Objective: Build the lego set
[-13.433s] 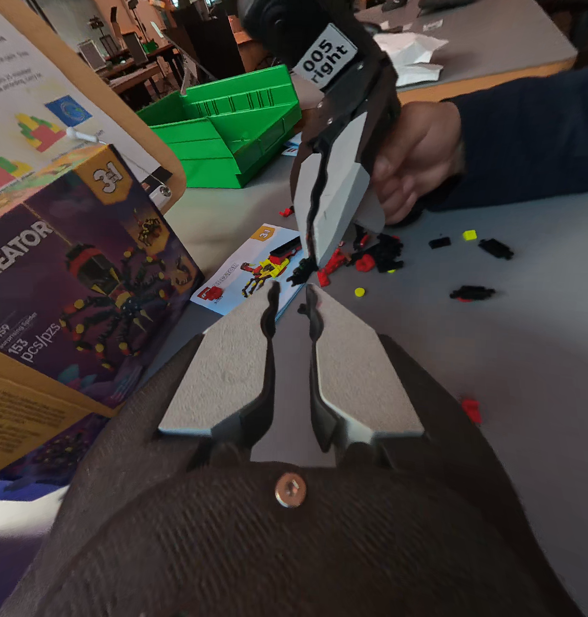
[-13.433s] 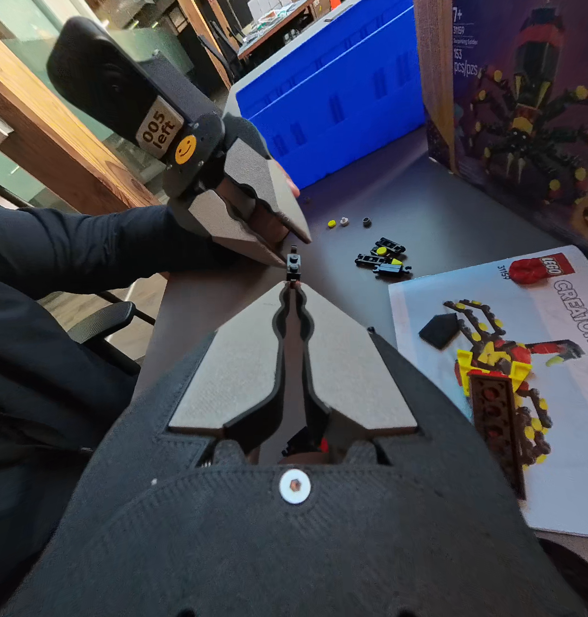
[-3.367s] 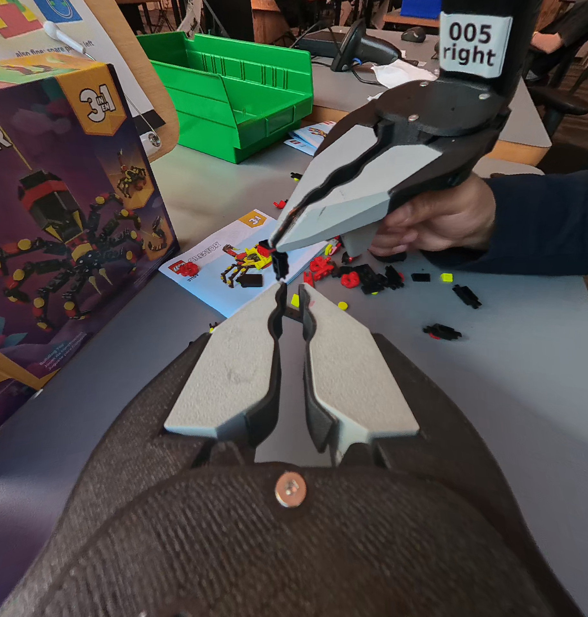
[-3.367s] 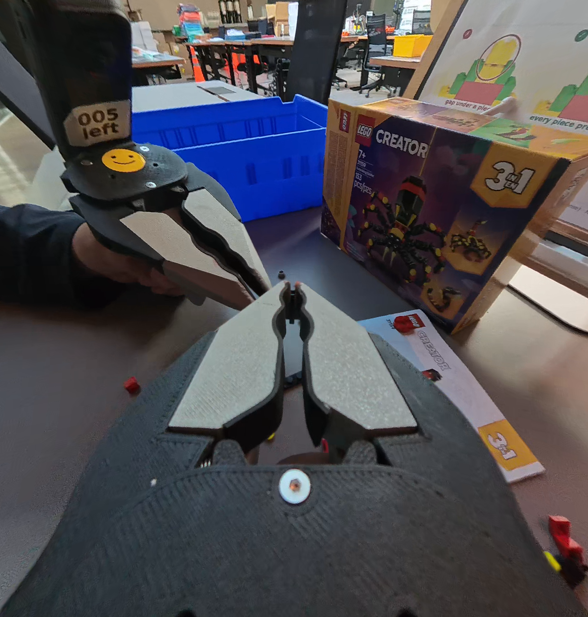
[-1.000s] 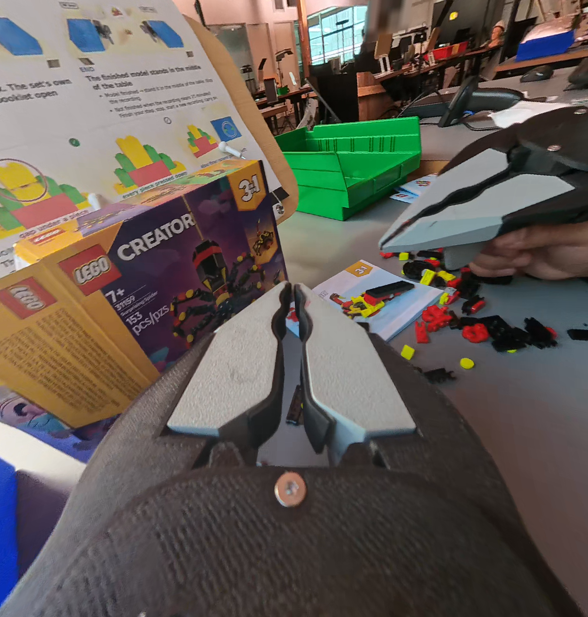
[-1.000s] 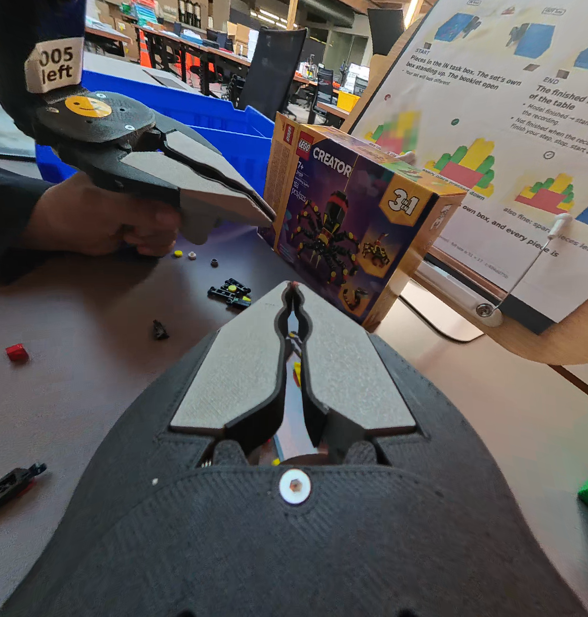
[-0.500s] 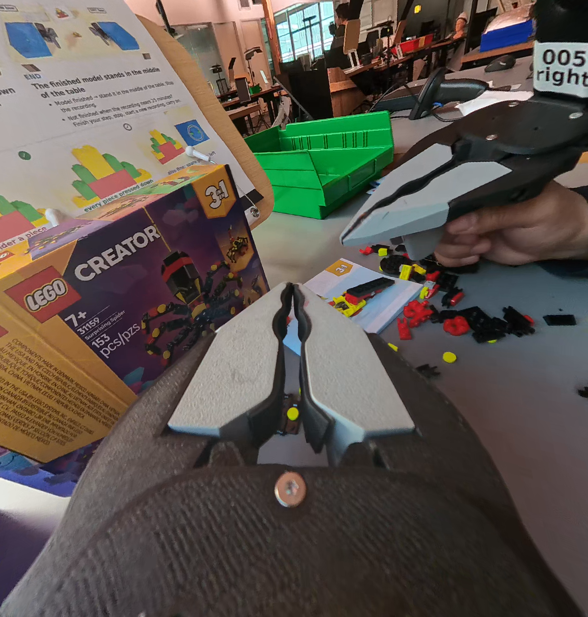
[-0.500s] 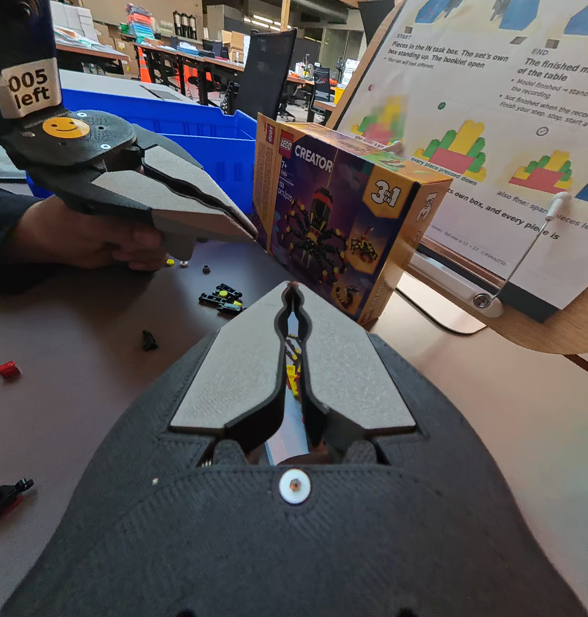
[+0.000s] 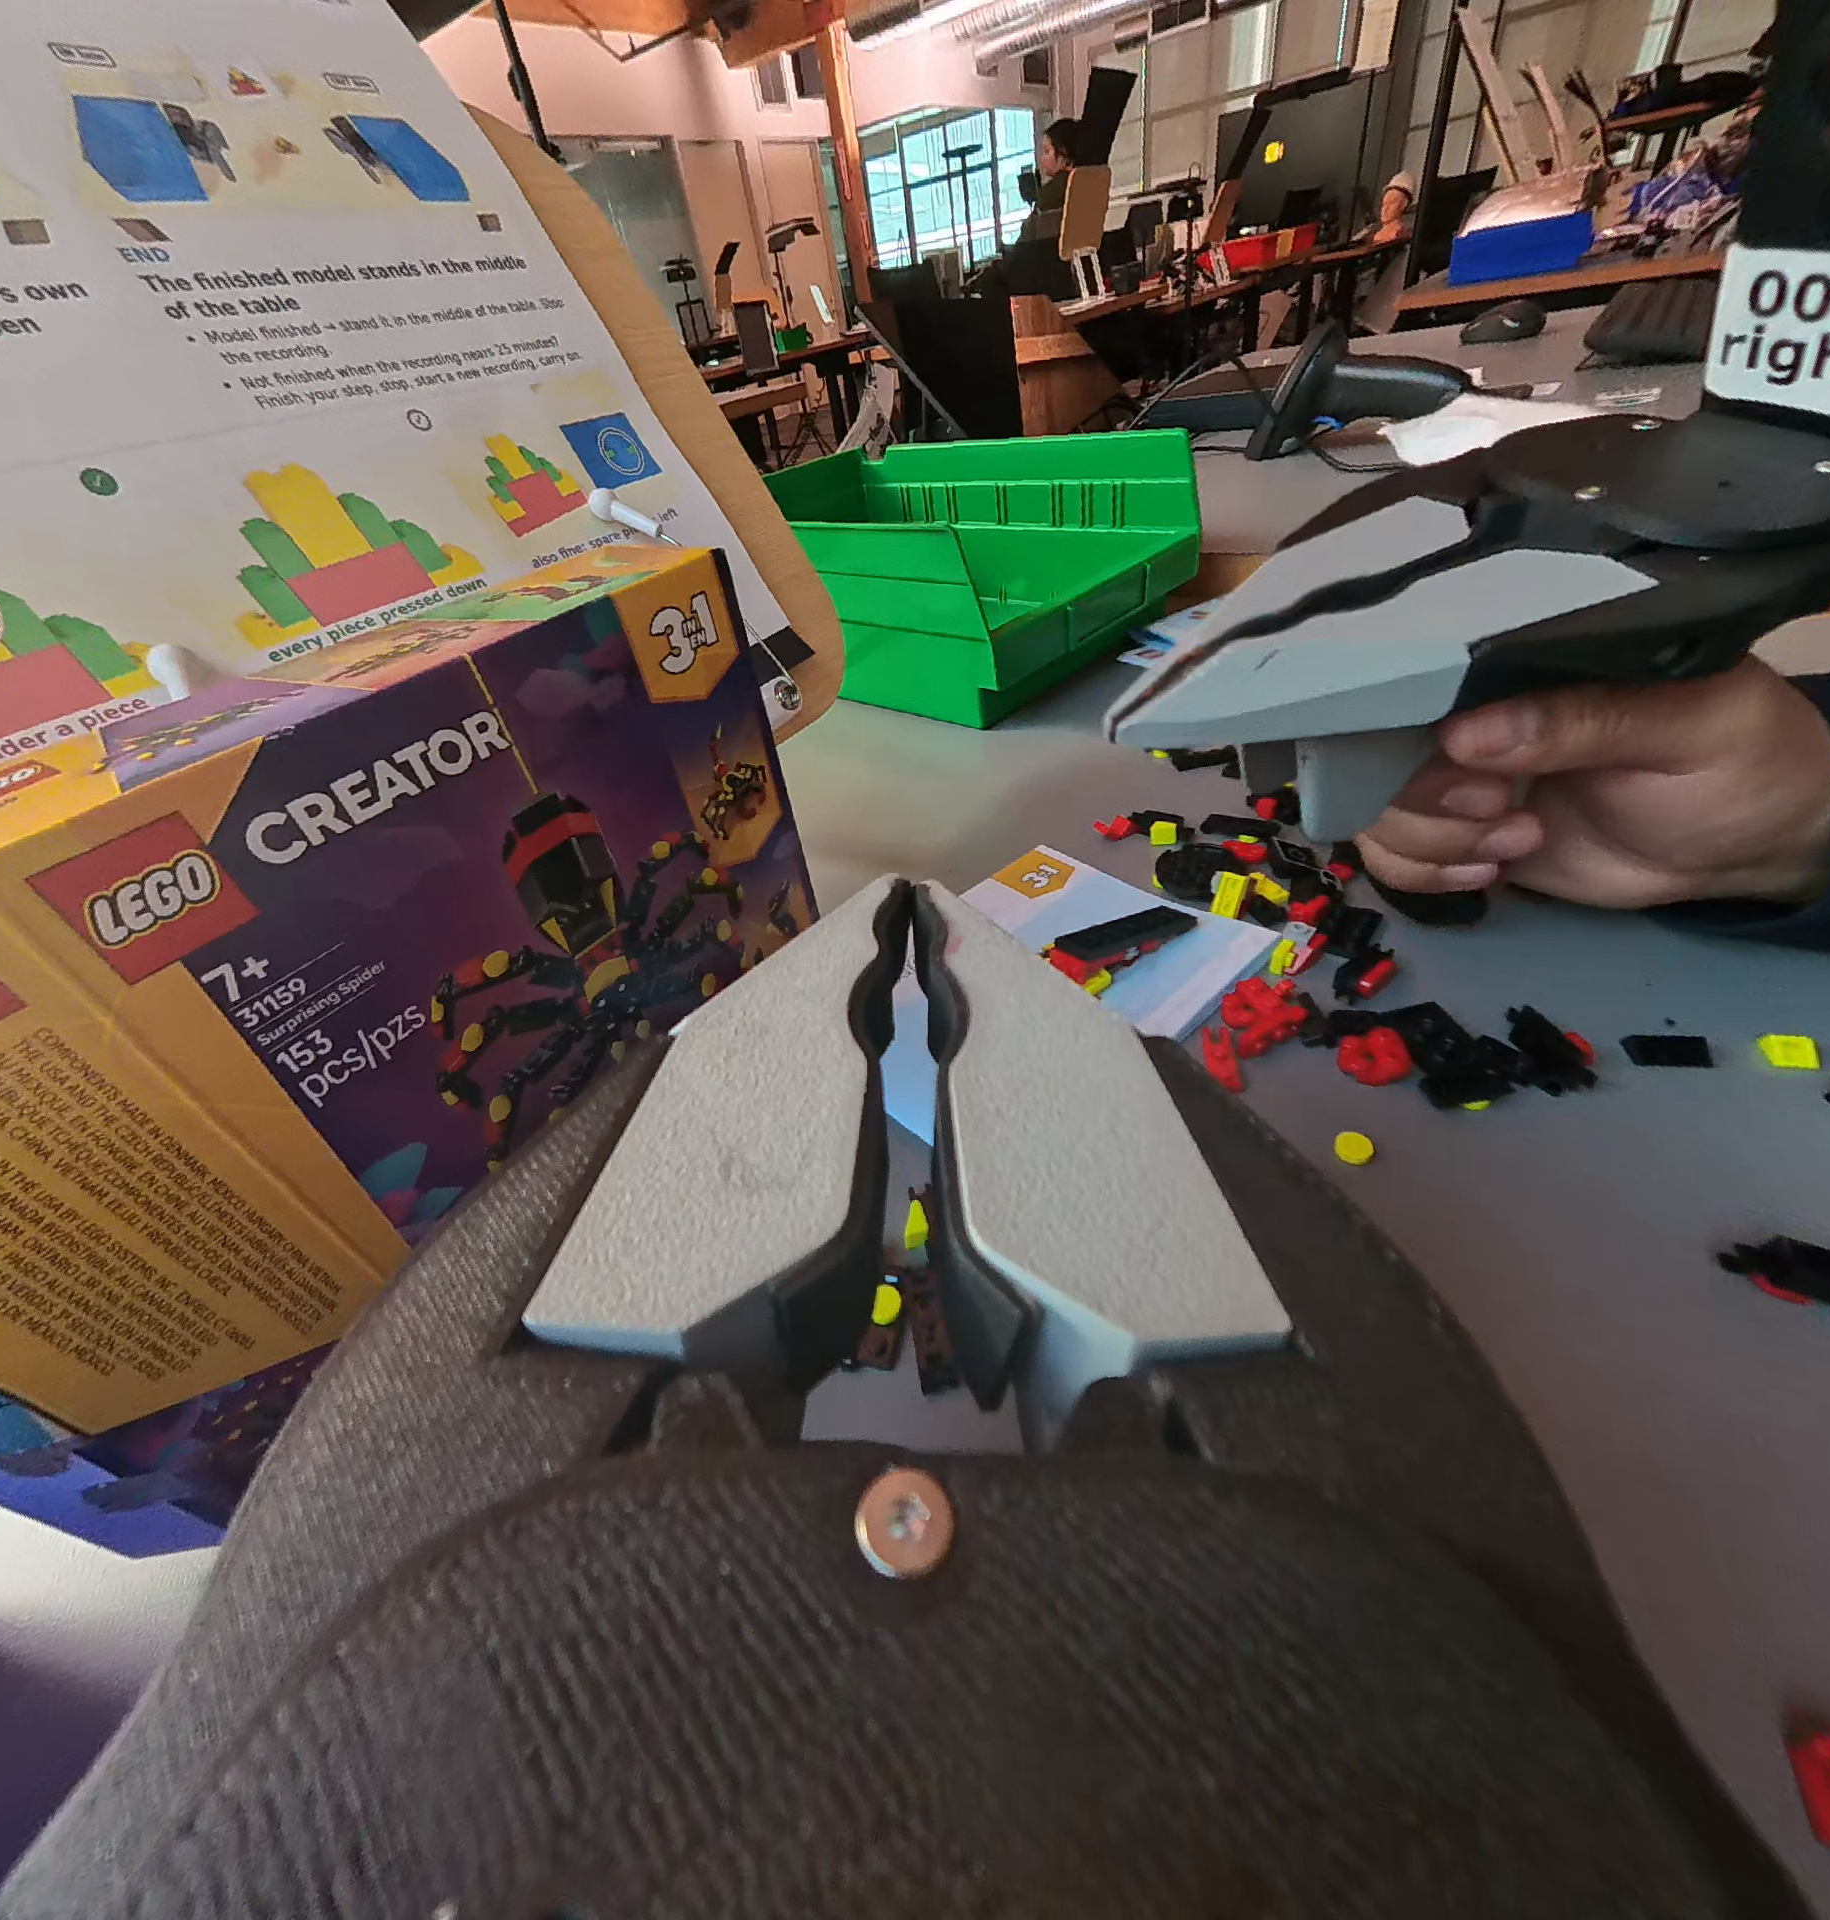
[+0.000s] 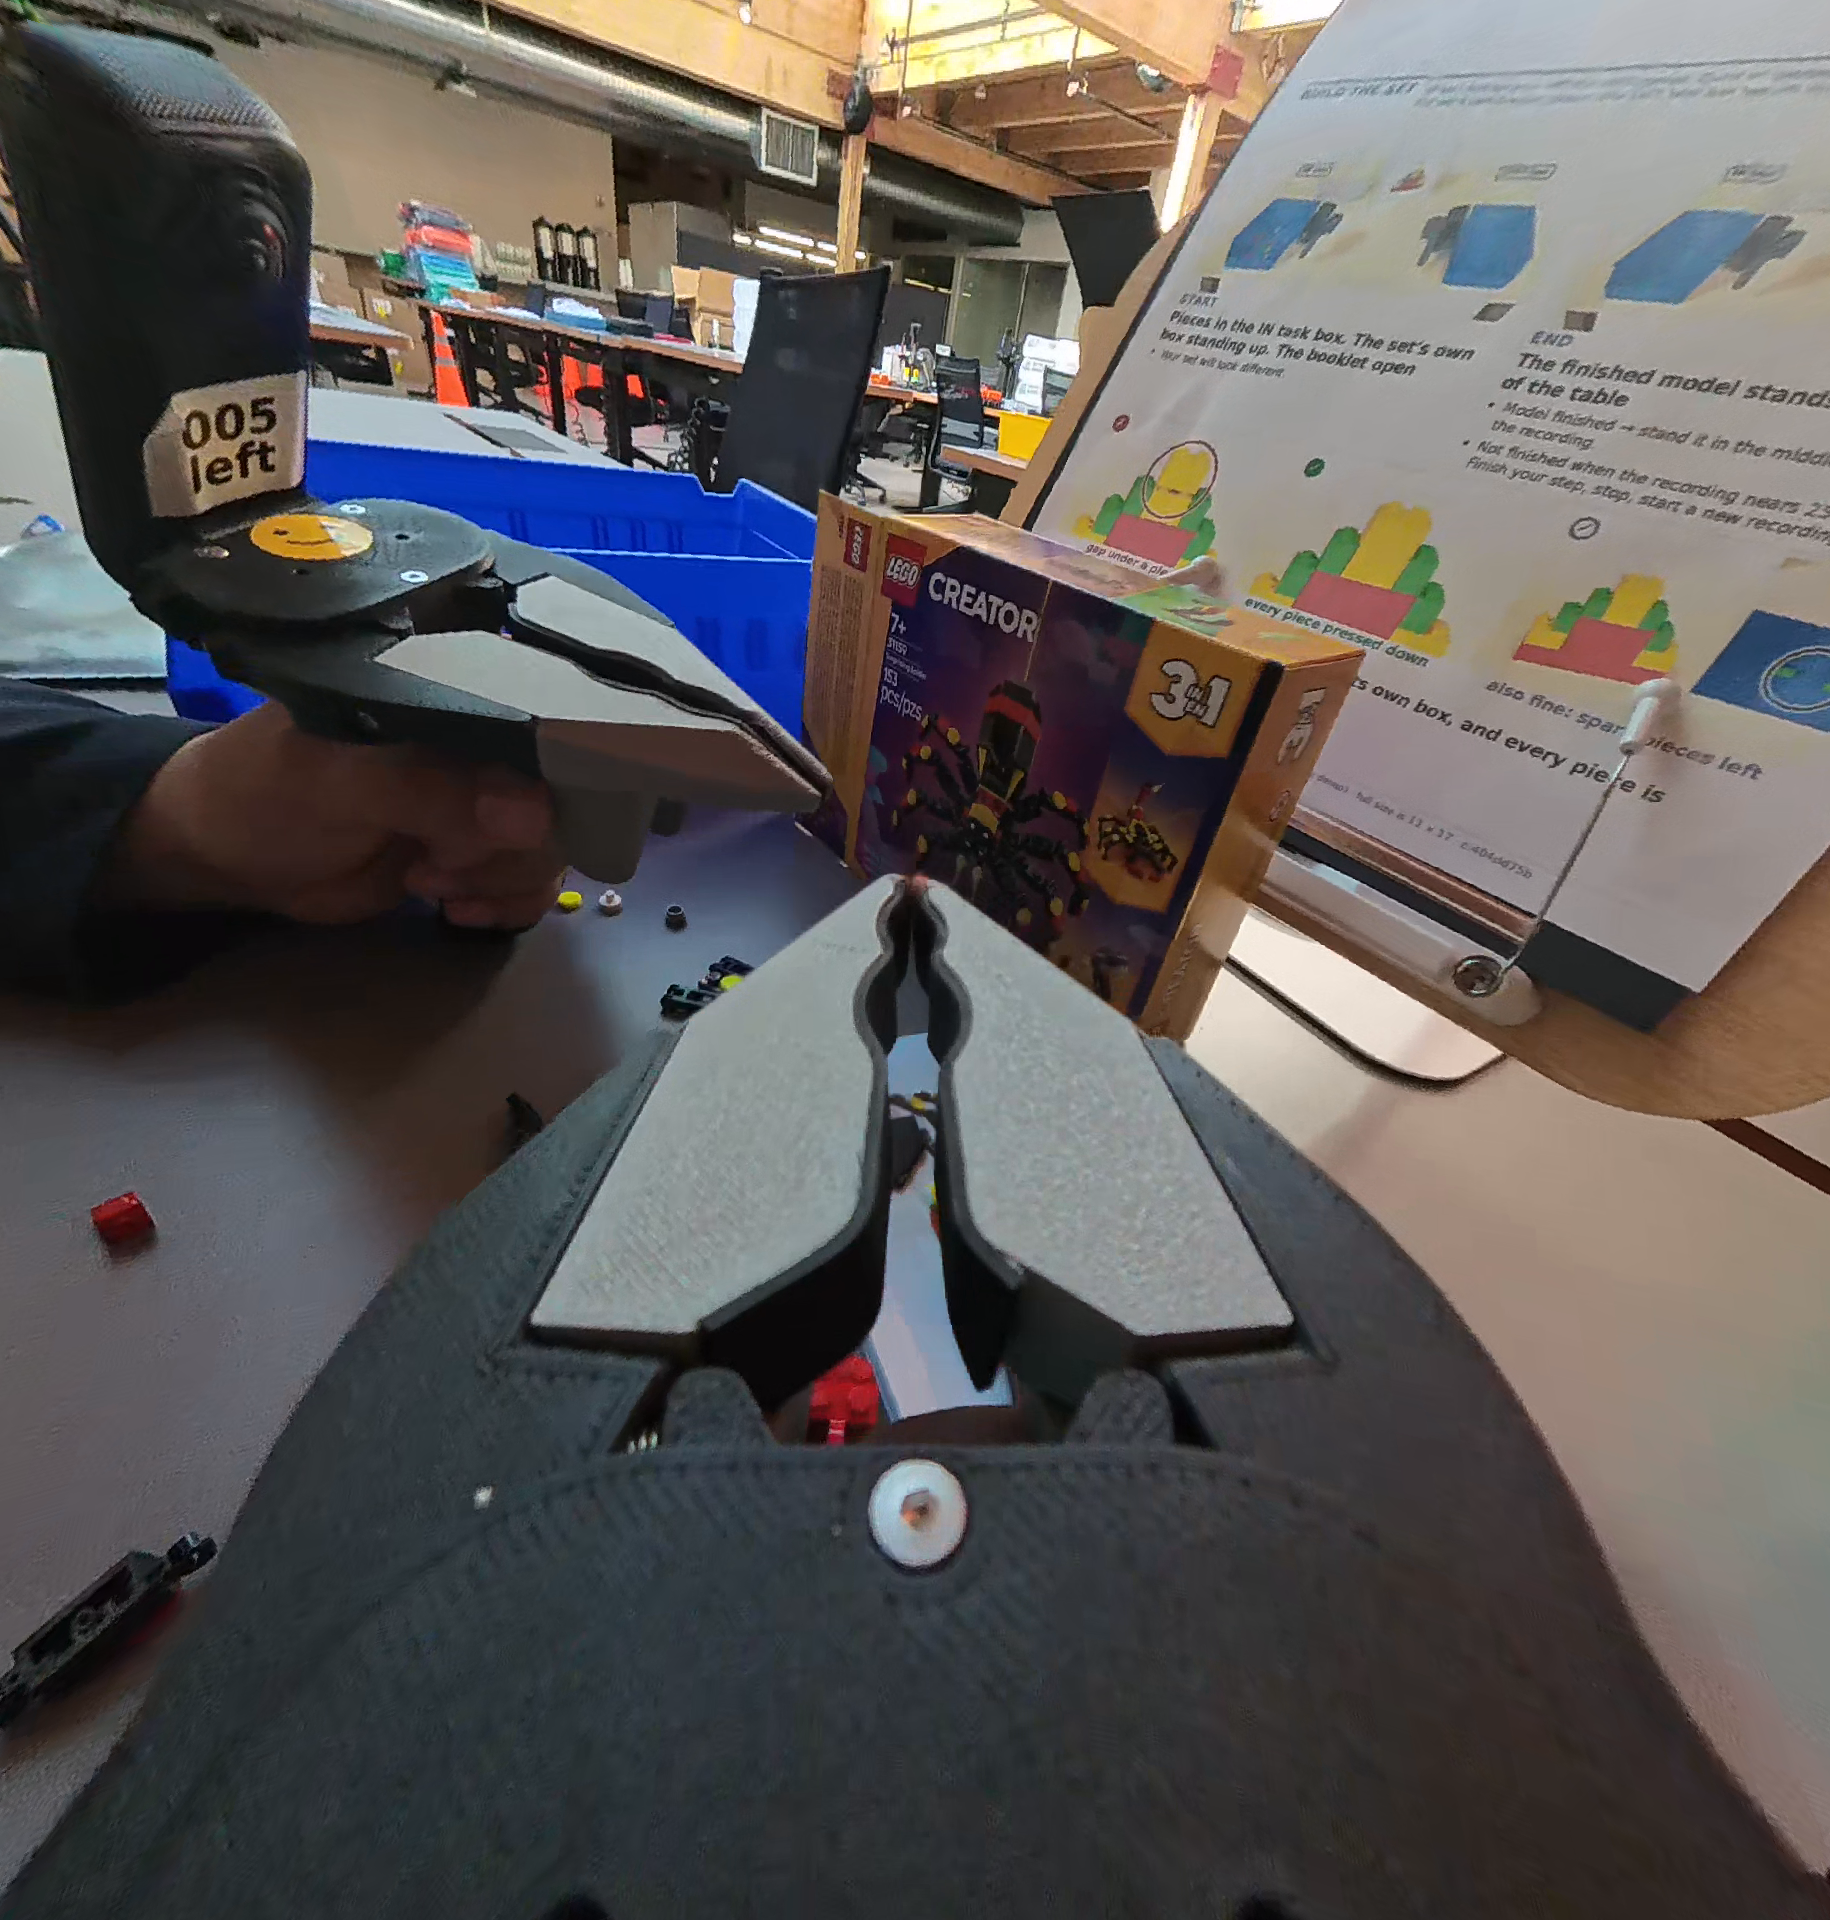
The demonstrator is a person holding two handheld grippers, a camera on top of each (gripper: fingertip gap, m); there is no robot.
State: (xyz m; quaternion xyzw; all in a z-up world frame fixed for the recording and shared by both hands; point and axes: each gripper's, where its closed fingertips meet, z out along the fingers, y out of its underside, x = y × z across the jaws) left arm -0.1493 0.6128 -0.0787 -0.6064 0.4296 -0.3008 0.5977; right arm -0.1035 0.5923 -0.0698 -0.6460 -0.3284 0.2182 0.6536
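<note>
My left gripper (image 9: 909,891) is shut and empty, held above the grey table in front of the purple and yellow set box (image 9: 402,935). It also shows in the right wrist view (image 10: 812,784), held by a hand. My right gripper (image 10: 913,889) is shut and empty; in the left wrist view it (image 9: 1124,722) hovers over a heap of red, black and yellow pieces (image 9: 1337,997). The open booklet (image 9: 1129,956) lies beside the heap. A small black and yellow assembly (image 10: 705,987) lies on the table near the box.
An instruction board (image 9: 267,364) stands behind the box on a wooden stand. A green bin (image 9: 984,571) sits far right of it, a blue bin (image 10: 630,561) to the left. Loose pieces: a red brick (image 10: 121,1218), a black part (image 10: 80,1631), a yellow stud (image 9: 1353,1147). Some 6 cm of space lies between my two pairs of fingers. Left tips and right tips are each some 12 cm from the yellow stud (image 9: 1353,1147).
Both grippers have shifted a little while staying shut. The right gripper has moved right and nearer over the piece heap; the left view has swung slightly toward the box.
</note>
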